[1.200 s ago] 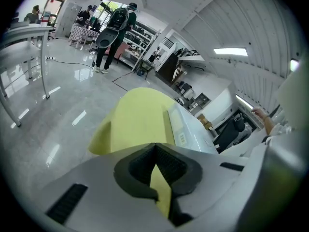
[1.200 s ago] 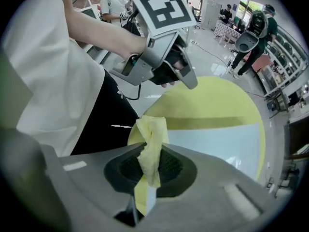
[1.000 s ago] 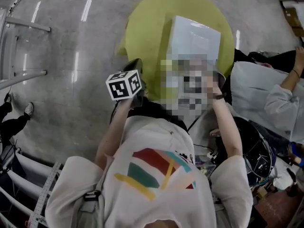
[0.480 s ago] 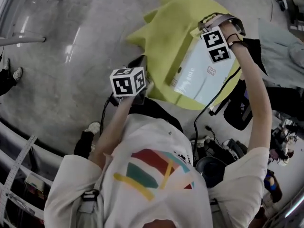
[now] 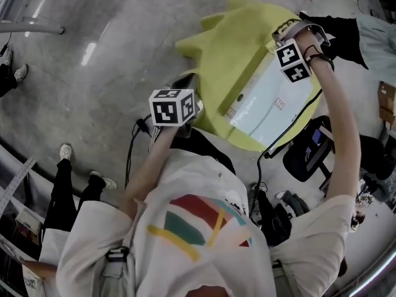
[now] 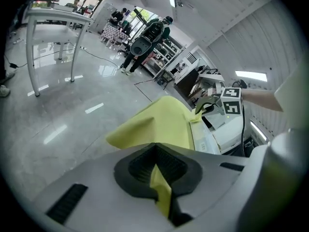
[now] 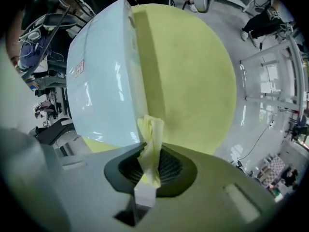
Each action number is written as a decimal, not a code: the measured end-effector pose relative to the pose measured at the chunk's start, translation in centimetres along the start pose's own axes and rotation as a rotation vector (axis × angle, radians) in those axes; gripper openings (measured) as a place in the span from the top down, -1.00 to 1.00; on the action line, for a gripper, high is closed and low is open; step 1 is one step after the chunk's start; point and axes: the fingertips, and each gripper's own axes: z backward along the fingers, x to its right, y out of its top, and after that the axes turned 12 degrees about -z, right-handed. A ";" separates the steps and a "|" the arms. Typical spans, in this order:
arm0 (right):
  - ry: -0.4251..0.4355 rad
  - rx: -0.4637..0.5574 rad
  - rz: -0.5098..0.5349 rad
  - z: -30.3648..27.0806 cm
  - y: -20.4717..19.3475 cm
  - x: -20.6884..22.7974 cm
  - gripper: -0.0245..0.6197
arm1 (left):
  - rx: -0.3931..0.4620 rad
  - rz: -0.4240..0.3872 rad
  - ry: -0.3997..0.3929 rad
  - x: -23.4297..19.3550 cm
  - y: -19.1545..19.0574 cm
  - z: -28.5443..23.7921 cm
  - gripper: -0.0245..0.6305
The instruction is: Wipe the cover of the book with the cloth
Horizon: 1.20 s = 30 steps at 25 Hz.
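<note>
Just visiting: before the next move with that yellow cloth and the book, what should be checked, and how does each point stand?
1. Left gripper shut on the cloth: ok.
2. Right gripper shut on the cloth: ok.
3. Cover of the book bare and in plain view: ok.
4. Cloth on top of the cover: not ok, it lies under the book.
5. Firm support under the book: cannot tell.

The grey floor is lying open under and to the left of the held-up cloth, leaving wide passage there. The book is filling the cloth's right half, between the left claw and the right claw. A black cable is hanging beneath the book. A black chair and a bystander's legs are crowding the floor nearer the person.
</note>
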 end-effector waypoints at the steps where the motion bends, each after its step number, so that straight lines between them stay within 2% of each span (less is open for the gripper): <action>1: -0.001 -0.002 0.012 0.0 0.0 0.0 0.84 | 0.001 0.001 0.002 -0.1 0.0 0.0 0.88; 8: 0.008 0.064 0.117 1.7 3.6 -1.1 0.84 | 0.003 -0.006 0.004 0.4 0.4 -0.5 0.88; 23: -0.015 0.346 0.347 8.4 19.4 -6.1 0.84 | 0.019 -0.021 0.003 1.5 0.4 -0.1 0.88; 30: -0.049 0.447 0.413 10.9 24.9 -8.1 0.84 | 0.031 -0.030 0.008 1.7 0.4 0.6 0.88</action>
